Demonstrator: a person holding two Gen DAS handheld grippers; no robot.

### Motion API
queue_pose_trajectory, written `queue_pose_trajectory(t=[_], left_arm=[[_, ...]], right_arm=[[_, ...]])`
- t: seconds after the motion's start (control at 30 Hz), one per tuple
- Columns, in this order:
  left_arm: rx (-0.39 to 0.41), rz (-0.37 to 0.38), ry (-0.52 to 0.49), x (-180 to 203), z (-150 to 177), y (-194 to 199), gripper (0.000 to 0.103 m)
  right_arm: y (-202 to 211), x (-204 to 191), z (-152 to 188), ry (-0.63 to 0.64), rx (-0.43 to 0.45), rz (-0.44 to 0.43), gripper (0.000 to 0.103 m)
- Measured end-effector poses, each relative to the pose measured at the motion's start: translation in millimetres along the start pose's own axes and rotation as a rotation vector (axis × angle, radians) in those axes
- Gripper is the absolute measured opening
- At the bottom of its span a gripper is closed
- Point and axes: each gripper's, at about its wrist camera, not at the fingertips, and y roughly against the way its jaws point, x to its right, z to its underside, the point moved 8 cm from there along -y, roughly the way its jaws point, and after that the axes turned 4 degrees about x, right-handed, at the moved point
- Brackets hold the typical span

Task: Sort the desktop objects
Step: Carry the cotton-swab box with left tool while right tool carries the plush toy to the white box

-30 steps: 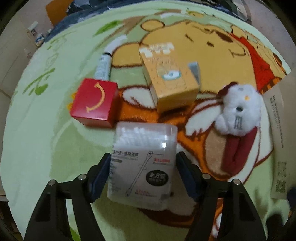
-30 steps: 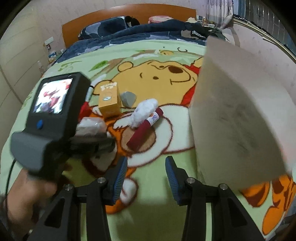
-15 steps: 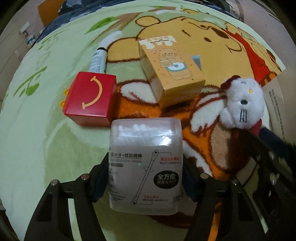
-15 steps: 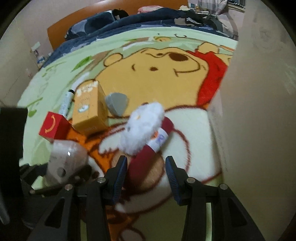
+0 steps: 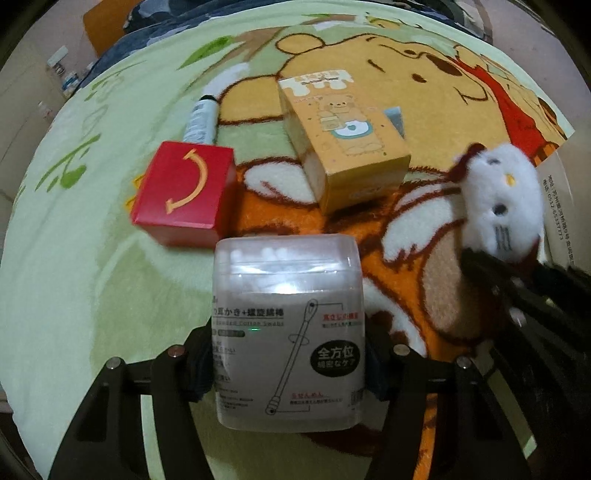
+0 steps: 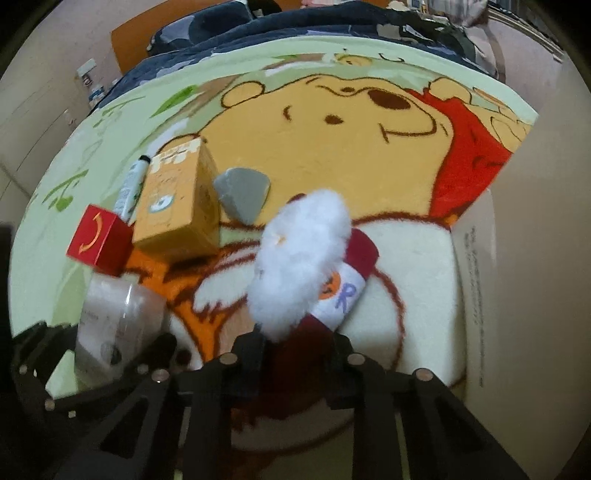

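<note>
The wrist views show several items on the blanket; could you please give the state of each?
Swab box: between left claw fingers, jaws closing.
Plush toy: lying, dark red end gripped by right claw.
Red box: resting, untouched.
Yellow box: resting, closed.
Marker: lying, capped.

Bear-print blanket (image 6: 332, 155) covers the bed. Dark duvet (image 6: 295, 22) bunched at far end, against an orange headboard (image 6: 125, 44). Wall outlet (image 6: 85, 70) left.
</note>
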Motion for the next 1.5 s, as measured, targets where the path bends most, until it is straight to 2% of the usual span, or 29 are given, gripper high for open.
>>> queue_pose_trajectory(t=[0.17, 0.3, 0.5, 0.67, 0.8, 0.97, 1.13, 1.27, 1.5], left_arm=[[-0.003, -0.028, 0.026, -9.9, 15.4, 16.6, 0.063], [-0.010, -0.049, 0.050, -21.4, 37.1, 31.3, 0.063], [-0.055, -0.072, 0.113, -39.6, 70.9, 38.5, 0.063], [-0.068, -0.084, 0.157, -55.3, 92.0, 50.4, 0.063], [-0.040, -0.079, 0.180, -63.0, 98.5, 66.7, 0.063], [0.043, -0.092, 0.173, -65.1, 99.1, 110.6, 0.063], [0.094, -0.116, 0.179, -80.3, 81.5, 150.1, 0.063], [0.100, -0.113, 0.195, -87.2, 74.2, 190.7, 0.063], [0.129, -0.097, 0.193, -73.3, 46.7, 255.0, 0.063]], right_arm=[[32.2, -9.1, 17.7, 0.064, 0.030, -0.005, 0.023], [58.8, -19.3, 51.1, 0.114, 0.017, -0.012, 0.022], [75.1, -35.7, 86.2, 0.134, -0.030, -0.036, 0.022], [88.7, -42.9, 96.1, 0.144, -0.025, -0.046, 0.022], [99.2, -45.8, 94.5, 0.154, -0.005, -0.049, 0.022], [123.2, -51.4, 84.9, 0.161, 0.039, -0.057, 0.022], [156.7, -58.8, 66.5, 0.172, 0.089, -0.075, 0.022], [199.5, -65.7, 44.8, 0.172, 0.137, -0.089, 0.022], [276.3, -72.9, 10.8, 0.176, 0.220, -0.105, 0.023]])
